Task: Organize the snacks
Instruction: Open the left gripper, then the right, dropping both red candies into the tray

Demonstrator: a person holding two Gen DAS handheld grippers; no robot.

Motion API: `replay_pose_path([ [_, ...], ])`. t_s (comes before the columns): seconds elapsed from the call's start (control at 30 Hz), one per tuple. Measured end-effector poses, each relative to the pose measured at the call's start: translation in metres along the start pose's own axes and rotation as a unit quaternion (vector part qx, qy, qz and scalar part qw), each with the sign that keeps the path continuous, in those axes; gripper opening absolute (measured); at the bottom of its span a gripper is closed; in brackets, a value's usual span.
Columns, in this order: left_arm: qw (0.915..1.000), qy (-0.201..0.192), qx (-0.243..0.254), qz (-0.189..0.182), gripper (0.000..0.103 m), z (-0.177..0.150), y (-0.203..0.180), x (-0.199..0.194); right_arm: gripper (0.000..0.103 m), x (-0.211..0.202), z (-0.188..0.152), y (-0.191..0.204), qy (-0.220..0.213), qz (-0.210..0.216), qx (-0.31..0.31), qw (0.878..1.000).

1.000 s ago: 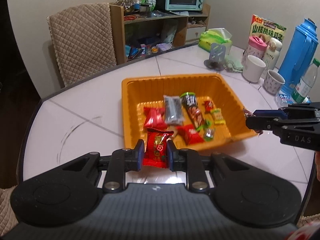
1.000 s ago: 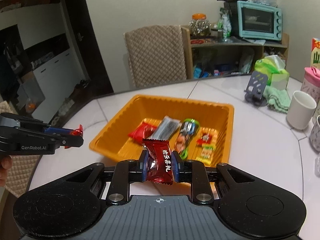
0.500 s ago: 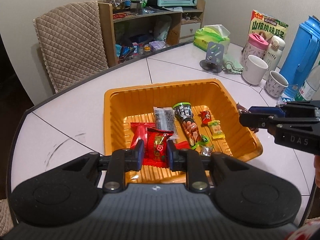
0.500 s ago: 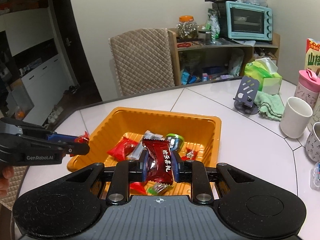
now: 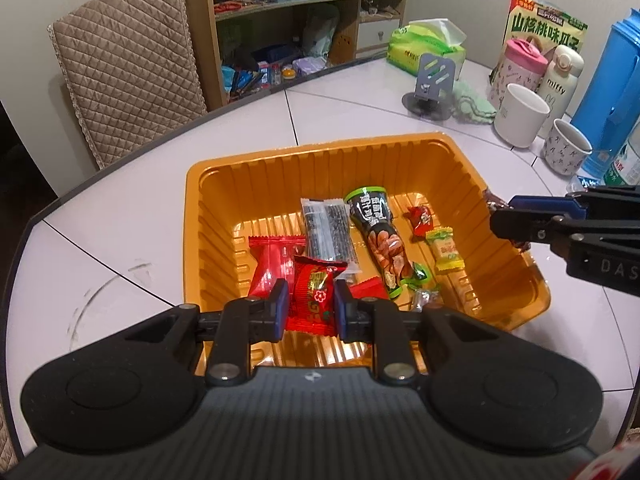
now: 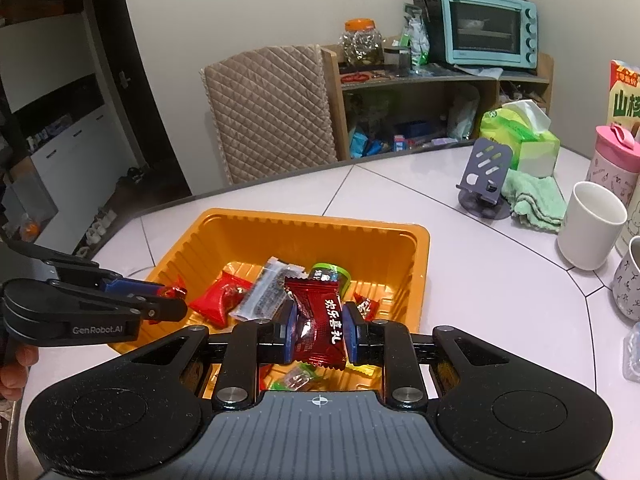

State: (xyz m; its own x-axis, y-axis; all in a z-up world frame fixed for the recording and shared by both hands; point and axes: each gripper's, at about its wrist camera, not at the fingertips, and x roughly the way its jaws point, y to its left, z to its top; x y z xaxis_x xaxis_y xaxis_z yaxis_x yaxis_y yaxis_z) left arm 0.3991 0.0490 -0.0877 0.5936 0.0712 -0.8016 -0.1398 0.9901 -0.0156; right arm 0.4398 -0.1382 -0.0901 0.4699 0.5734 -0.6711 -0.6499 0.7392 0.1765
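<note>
An orange tray (image 5: pixel 400 150) (image 6: pixel 304 228) on the white table holds several wrapped snacks, among them a green nut packet (image 5: pixel 378 232) and a black seaweed packet (image 5: pixel 328 232). My left gripper (image 5: pixel 308 306) is shut on a bright red candy (image 5: pixel 314 300) above the tray's near edge; it also shows in the right wrist view (image 6: pixel 168 300). My right gripper (image 6: pixel 318 330) is shut on a dark red candy (image 6: pixel 320 324) over the tray's right side; it shows in the left wrist view (image 5: pixel 500 216).
A white mug (image 5: pixel 520 120), patterned cup (image 5: pixel 566 152), blue thermos (image 5: pixel 612 92), pink bottle (image 5: pixel 520 64), tissue pack (image 5: pixel 428 48) and phone stand (image 5: pixel 430 84) stand at the back right. A quilted chair (image 5: pixel 128 72) and shelf with oven (image 6: pixel 488 28) are behind.
Both grippers have moved forward with their candies, from beside the tray to over it. The tray now looms larger in both views.
</note>
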Motion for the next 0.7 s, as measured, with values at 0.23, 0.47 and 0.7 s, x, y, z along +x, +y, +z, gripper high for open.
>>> replay_pose_path([
  [0.23, 0.9999, 0.012, 0.002, -0.001, 0.021, 0.0, 0.001, 0.012, 0.025, 0.005, 0.0, -0.005, 0.004, -0.001, 0.006, 1.0],
  [0.47, 0.9998, 0.021, 0.002, -0.004, 0.022, -0.001, 0.0, 0.018, 0.025, 0.005, -0.001, -0.006, 0.006, -0.003, 0.011, 1.0],
  [0.7, 0.9999, 0.015, 0.003, 0.001, 0.041, -0.001, 0.0, 0.016, 0.025, 0.003, 0.0, -0.009, 0.003, -0.005, 0.016, 1.0],
])
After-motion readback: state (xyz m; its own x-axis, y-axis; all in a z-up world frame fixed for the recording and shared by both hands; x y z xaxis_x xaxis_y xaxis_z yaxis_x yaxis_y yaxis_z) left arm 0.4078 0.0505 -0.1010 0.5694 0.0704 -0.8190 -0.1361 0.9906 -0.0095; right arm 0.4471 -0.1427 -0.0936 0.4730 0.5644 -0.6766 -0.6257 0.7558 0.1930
